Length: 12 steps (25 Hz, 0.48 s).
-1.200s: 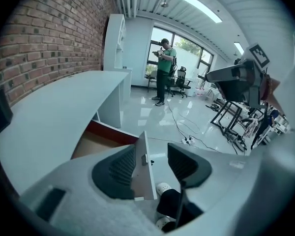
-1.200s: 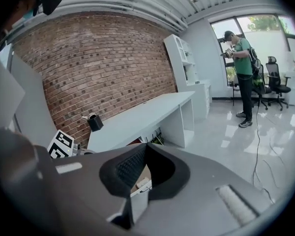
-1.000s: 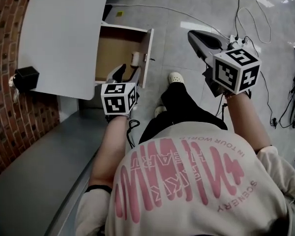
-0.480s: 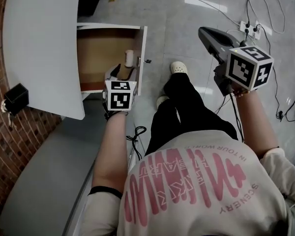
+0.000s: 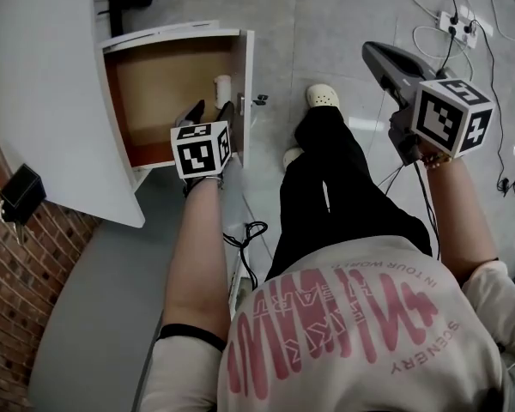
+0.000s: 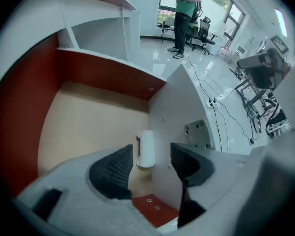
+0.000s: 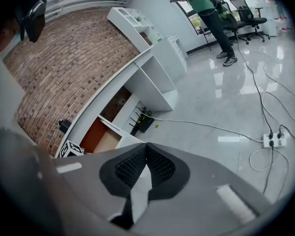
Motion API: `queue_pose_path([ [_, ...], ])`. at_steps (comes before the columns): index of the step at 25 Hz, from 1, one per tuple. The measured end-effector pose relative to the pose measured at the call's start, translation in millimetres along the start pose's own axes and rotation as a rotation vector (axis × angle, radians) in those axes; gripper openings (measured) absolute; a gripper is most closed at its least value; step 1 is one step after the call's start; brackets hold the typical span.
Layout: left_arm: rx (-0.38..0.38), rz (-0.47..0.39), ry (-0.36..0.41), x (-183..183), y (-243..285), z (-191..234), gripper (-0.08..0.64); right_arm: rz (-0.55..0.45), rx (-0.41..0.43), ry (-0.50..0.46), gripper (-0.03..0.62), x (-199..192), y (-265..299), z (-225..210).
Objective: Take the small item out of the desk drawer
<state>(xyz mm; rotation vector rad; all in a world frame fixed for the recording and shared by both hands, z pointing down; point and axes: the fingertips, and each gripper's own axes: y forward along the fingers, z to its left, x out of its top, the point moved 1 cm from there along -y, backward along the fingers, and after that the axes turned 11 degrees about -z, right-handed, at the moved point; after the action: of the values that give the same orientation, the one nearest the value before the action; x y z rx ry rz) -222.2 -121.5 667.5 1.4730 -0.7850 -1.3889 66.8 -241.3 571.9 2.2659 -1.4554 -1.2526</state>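
Note:
The desk drawer (image 5: 167, 80) stands pulled open, with a tan floor (image 6: 88, 124) and a grey front panel (image 6: 182, 107). A small white item (image 5: 222, 90) lies on that floor against the front panel. In the left gripper view this small white item (image 6: 146, 149) shows just ahead of the gap between the pads. My left gripper (image 5: 209, 110) reaches into the drawer's near right part. Its jaws are opening and do not touch the item. My right gripper (image 5: 386, 58) is held up over the floor at the right, shut (image 7: 146, 163) and empty.
The curved white desk top (image 5: 34, 75) overhangs the drawer's left side, with a black box (image 5: 19, 194) at its edge and a brick wall behind. The person's legs and a white shoe (image 5: 323, 95) are right of the drawer. A power strip (image 5: 460, 22) and cables lie on the floor.
My left gripper has moved forward over the drawer toward the white item. The right gripper stays raised at the right.

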Motion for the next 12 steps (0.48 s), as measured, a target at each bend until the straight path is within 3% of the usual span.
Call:
queue_pose_path([
  [5,-0.03,0.035,-0.057,-10,24,14,0.262,0.002,-0.017,0.037,0.009,-14,7,-15],
  [12,-0.072,0.08,-0.015,-22,44,16,0.264,-0.005,-0.036,0.072,0.009,-23,14,-30],
])
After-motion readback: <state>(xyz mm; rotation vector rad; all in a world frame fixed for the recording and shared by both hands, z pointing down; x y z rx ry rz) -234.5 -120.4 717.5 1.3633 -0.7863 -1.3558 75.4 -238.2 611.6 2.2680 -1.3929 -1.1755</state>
